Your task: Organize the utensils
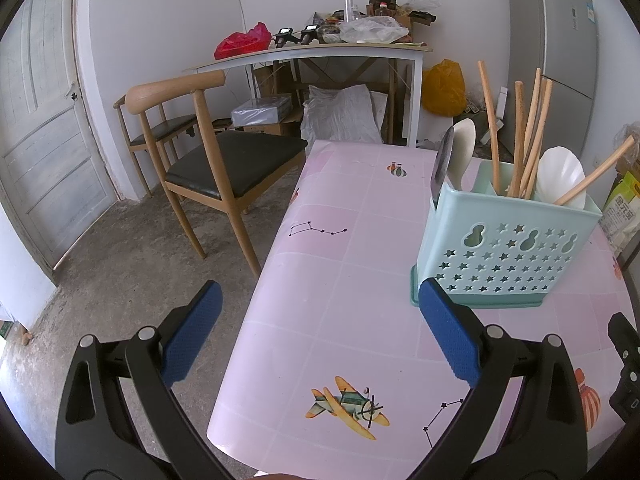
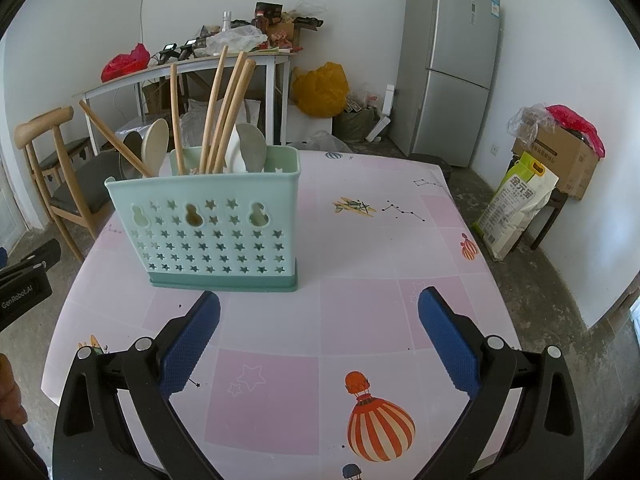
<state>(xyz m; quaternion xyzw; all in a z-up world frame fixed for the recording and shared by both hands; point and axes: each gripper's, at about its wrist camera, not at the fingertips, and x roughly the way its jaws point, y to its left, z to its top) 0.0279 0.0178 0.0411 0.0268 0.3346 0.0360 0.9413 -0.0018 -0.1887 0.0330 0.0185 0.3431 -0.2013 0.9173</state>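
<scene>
The caddy (image 2: 208, 232) stands upright on the table (image 2: 360, 312), filled with chopsticks (image 2: 224, 112) and spoons (image 2: 250, 148). The right gripper (image 2: 319, 336) is spread wide and empty; the caddy sits just ahead of its left finger. The left gripper (image 1: 320, 332) is likewise released, the caddy (image 1: 504, 248) just beyond its right finger (image 1: 448, 332).
</scene>
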